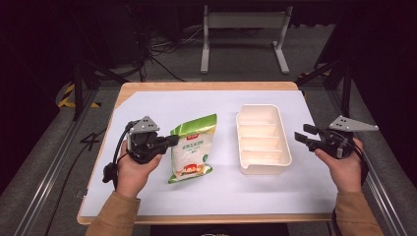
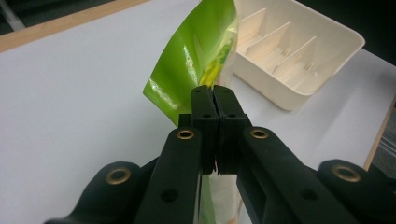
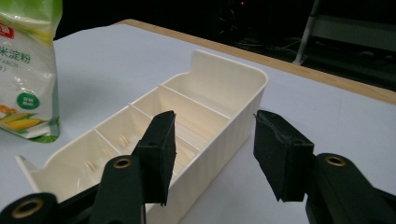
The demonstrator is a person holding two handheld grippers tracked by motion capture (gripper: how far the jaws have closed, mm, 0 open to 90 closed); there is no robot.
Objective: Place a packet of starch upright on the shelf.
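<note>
A green and white food pouch [image 1: 191, 147] with a corn picture stands on the white table sheet, left of centre. My left gripper [image 1: 172, 141] is shut on the pouch's left edge; in the left gripper view the jaws pinch the green film [image 2: 187, 60] at the gripper tip [image 2: 214, 95]. A cream plastic tray [image 1: 262, 138] with several dividers lies right of centre. My right gripper [image 1: 300, 136] is open just right of the tray; in the right gripper view the open right gripper [image 3: 212, 149] straddles the tray's long wall [image 3: 233, 135], and the pouch [image 3: 28, 70] shows at far left.
The white sheet [image 1: 147, 103] covers a wooden table with its edge [image 1: 206, 85] showing at the back. A metal frame stand [image 1: 243, 34] and cables lie on the floor beyond. Aluminium rails [image 1: 49, 162] run along both table sides.
</note>
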